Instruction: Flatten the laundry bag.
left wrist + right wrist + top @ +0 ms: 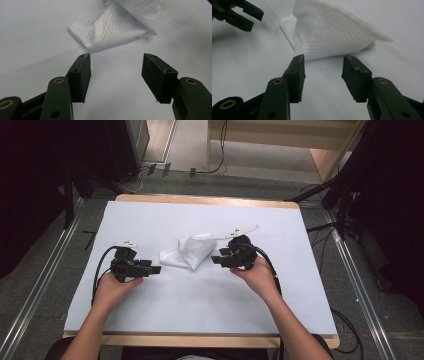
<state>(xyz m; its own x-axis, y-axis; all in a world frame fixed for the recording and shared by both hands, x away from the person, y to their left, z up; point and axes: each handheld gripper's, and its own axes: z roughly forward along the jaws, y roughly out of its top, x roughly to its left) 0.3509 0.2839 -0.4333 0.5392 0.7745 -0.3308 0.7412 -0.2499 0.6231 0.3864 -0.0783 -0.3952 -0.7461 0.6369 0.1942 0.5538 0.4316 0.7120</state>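
I judged the step in hand to be folding the crumpled white quilted cloth (187, 252), which lay near the middle of the pale blue-white sheet (165, 310) covering the wooden table (200, 200); to do it well I reckoned each gripper should take one free edge only, low and square, so the layers would not bunch; the left gripper (154, 269) waited just to the left of the cloth, apart from it, its black jaws standing wide with nothing between them; the right gripper (216, 259) sat close by the cloth's right side, its jaws parted about half as wide as they go and likewise empty, the pads clear of the fabric in the right gripper view.

The cloth (112, 27) was thin and soft, stitched in a fine diamond grid, and it lay folded over itself in a loose wedge with one flap raised; its near corner (86, 45) looked doubled and flat against the sheet; the sheet itself was smooth and matt; the jaw pads (298, 77) were dark, blocky and slightly rough at their edges.
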